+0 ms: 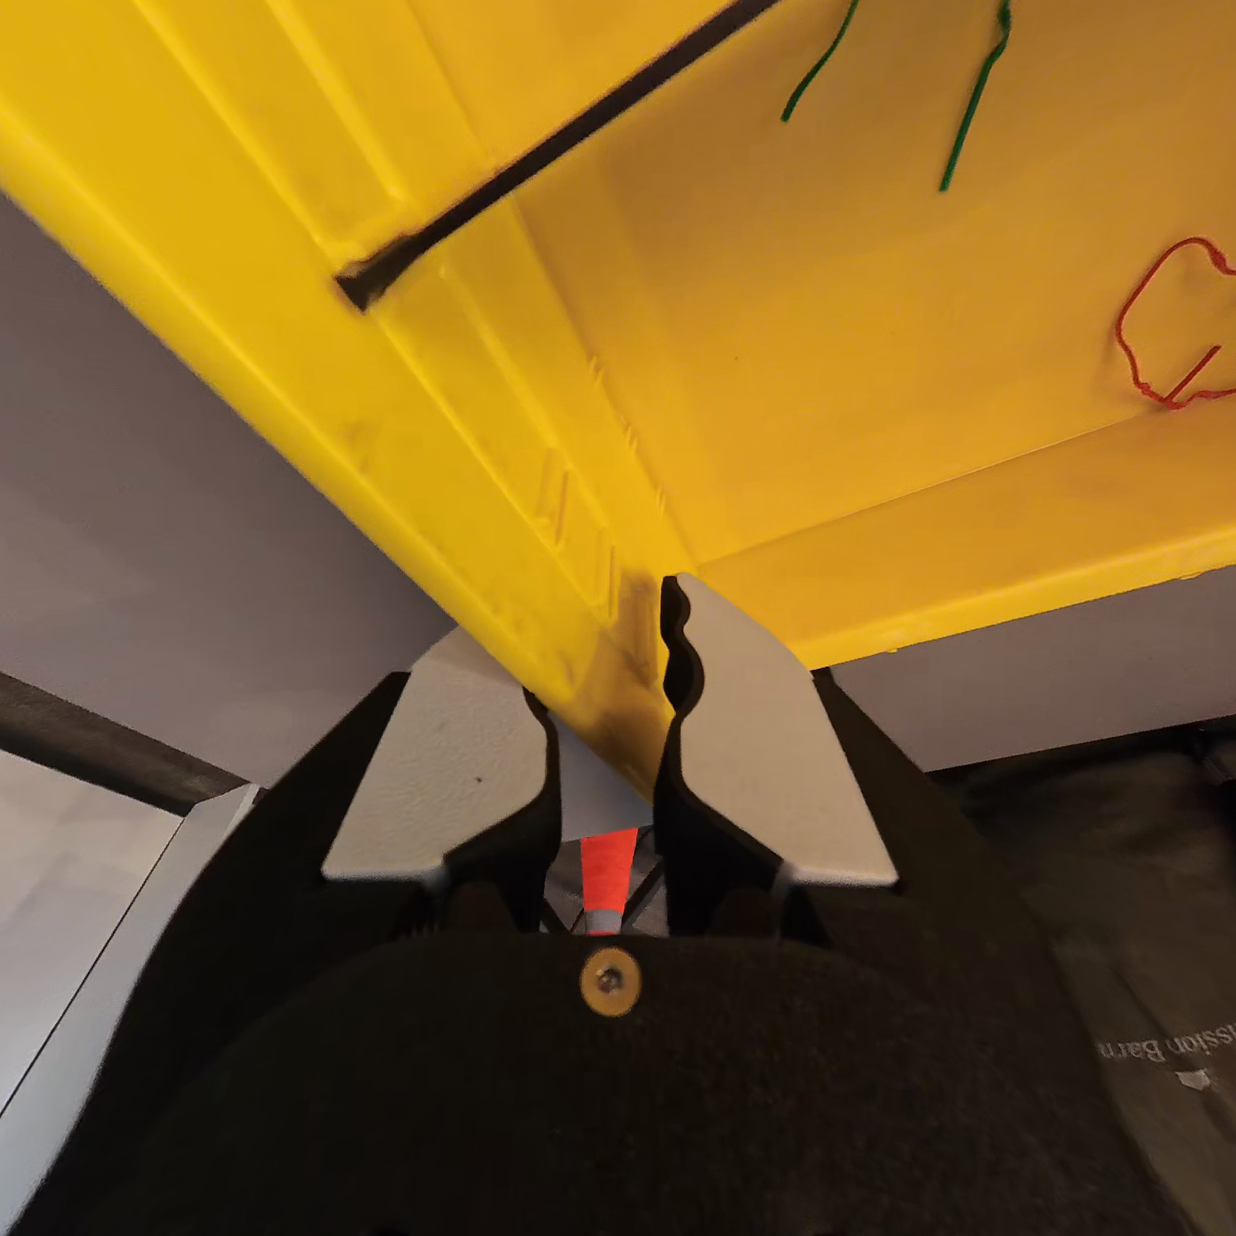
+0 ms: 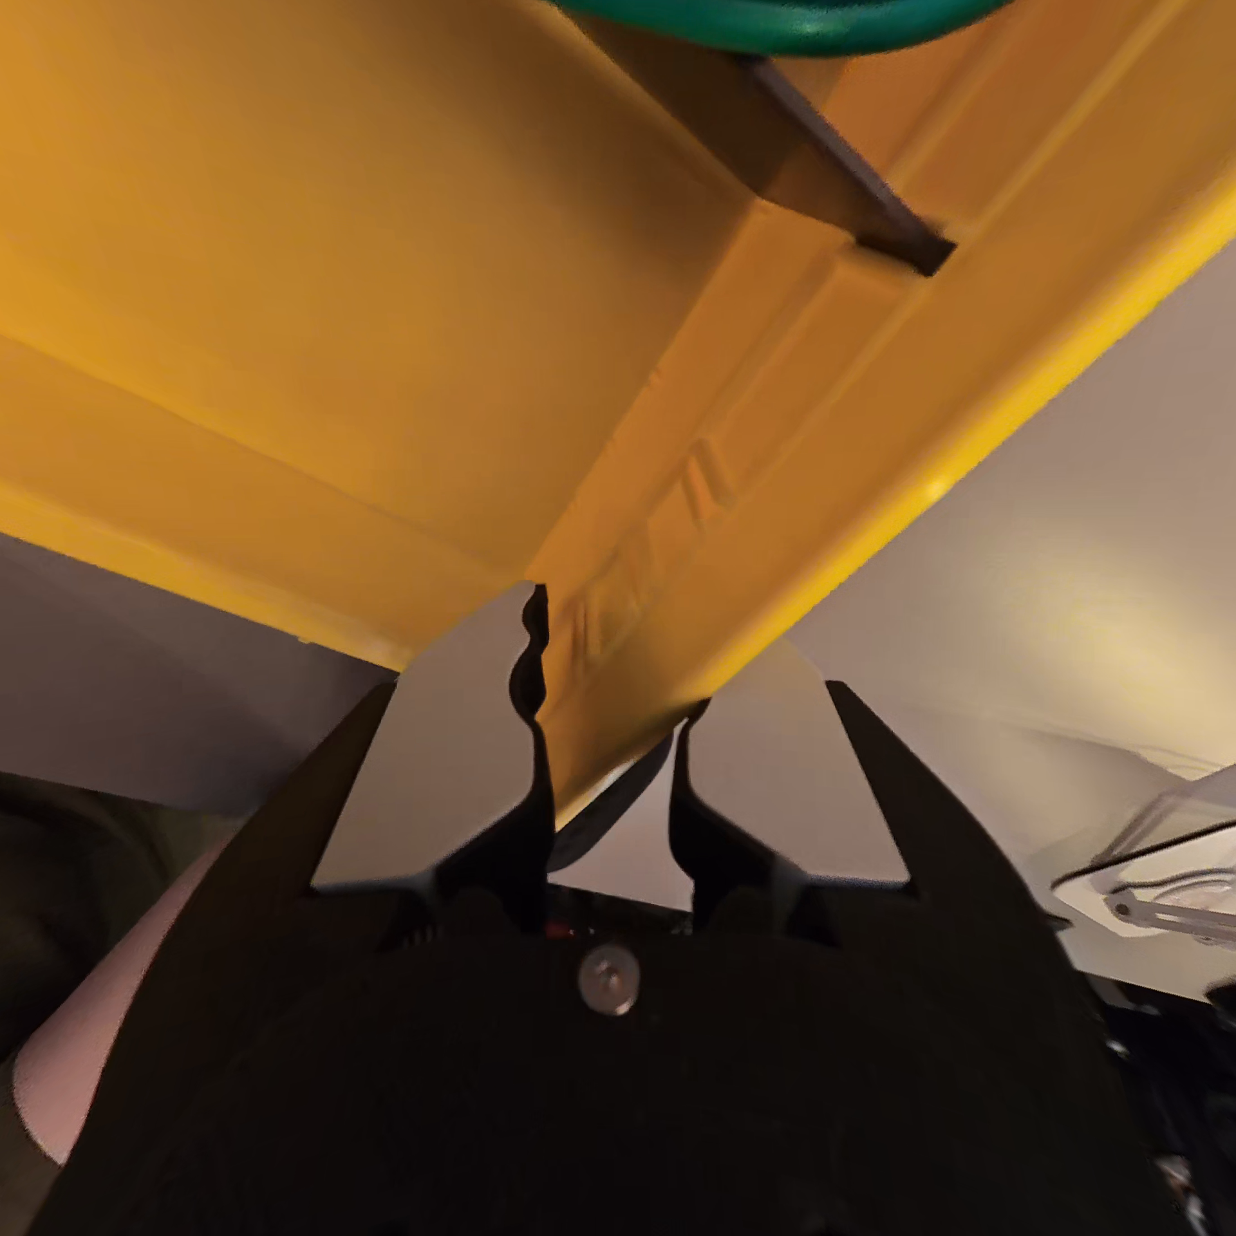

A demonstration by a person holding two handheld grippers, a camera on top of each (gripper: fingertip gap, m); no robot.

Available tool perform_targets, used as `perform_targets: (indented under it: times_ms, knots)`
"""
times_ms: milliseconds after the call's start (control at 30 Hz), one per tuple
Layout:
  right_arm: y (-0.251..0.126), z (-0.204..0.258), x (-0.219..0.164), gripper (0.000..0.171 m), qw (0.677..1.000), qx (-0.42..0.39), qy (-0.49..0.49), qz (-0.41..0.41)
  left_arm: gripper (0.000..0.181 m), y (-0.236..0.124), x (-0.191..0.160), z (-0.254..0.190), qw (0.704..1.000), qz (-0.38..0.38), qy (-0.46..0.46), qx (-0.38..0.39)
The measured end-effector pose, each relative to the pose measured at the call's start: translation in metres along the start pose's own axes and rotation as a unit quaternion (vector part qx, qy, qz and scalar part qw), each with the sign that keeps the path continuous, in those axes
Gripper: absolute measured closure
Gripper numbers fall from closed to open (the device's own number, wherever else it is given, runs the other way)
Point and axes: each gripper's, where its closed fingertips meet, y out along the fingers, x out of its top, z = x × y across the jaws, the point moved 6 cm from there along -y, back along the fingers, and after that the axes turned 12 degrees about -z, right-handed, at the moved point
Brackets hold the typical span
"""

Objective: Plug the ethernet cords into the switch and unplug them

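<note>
A yellow plastic bin fills both views, and I see its inner floor (image 1: 836,321) and side walls. My left gripper (image 1: 602,649) is shut on the bin's wall near a corner, one finger inside and one outside. My right gripper (image 2: 642,649) is shut on the opposite wall (image 2: 769,468) near a corner in the same way. A thick green cable (image 2: 769,27) lies in the bin at the top edge of the right wrist view. No switch shows in either view.
Thin green wire ties (image 1: 970,100) and a red wire tie (image 1: 1164,321) lie on the bin floor. Each wall has a dark slot (image 1: 535,160). A black bag (image 1: 1103,936) sits lower right, and a clear plastic container (image 2: 1150,869) at the right. My hands' fingertips stand some 50 centimeters from each other.
</note>
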Motion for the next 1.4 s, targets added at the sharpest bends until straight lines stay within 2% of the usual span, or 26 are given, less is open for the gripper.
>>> perform_targets:
  times_ms: [200,467,567,767,967,1033,1100,1133,1200,1267,1400]
  knots:
    - [0.0,0.015,0.004,0.127,0.999,-0.002,-0.029,0.019,0.147,-0.001,-0.003,-0.012,1.0,0.019,0.001,0.003]
    - [0.0,0.014,0.009,0.128,0.999,-0.004,-0.032,0.013,0.129,-0.001,-0.006,-0.028,0.999,0.035,0.037,0.007]
    - [0.0,0.013,0.009,0.129,1.0,0.01,-0.028,0.006,0.132,-0.004,-0.008,-0.028,0.998,0.028,0.048,-0.007]
    - [-0.012,0.012,0.01,0.134,0.999,0.013,-0.017,-0.035,0.135,-0.031,-0.017,-0.019,0.997,-0.053,0.053,-0.015]
    - [-0.065,0.014,0.0,0.139,0.982,-0.126,0.018,-0.139,0.14,-0.071,-0.034,-0.005,0.982,-0.183,0.047,-0.011]
    - [-0.093,0.031,0.0,0.139,0.963,-0.194,-0.009,-0.188,0.14,-0.086,-0.037,0.0,0.971,-0.236,0.049,0.003]
    - [-0.116,0.069,0.017,0.139,0.941,-0.188,-0.052,-0.277,0.141,-0.104,-0.035,0.005,0.953,-0.299,0.054,0.025]
    - [-0.124,0.095,0.031,0.139,0.928,-0.157,-0.076,-0.33,0.141,-0.113,-0.032,0.006,0.942,-0.328,0.056,0.036]
    - [-0.122,0.155,0.058,0.14,0.909,-0.032,-0.12,-0.399,0.143,-0.135,-0.027,0.012,0.915,-0.388,0.058,0.089]
    - [-0.103,0.205,0.079,0.141,0.906,0.064,-0.153,-0.389,0.144,-0.157,-0.025,0.006,0.877,-0.461,0.073,0.113]
    - [-0.067,0.222,0.12,0.141,0.932,0.01,-0.145,-0.332,0.144,-0.191,-0.029,-0.013,0.796,-0.576,0.11,0.152]
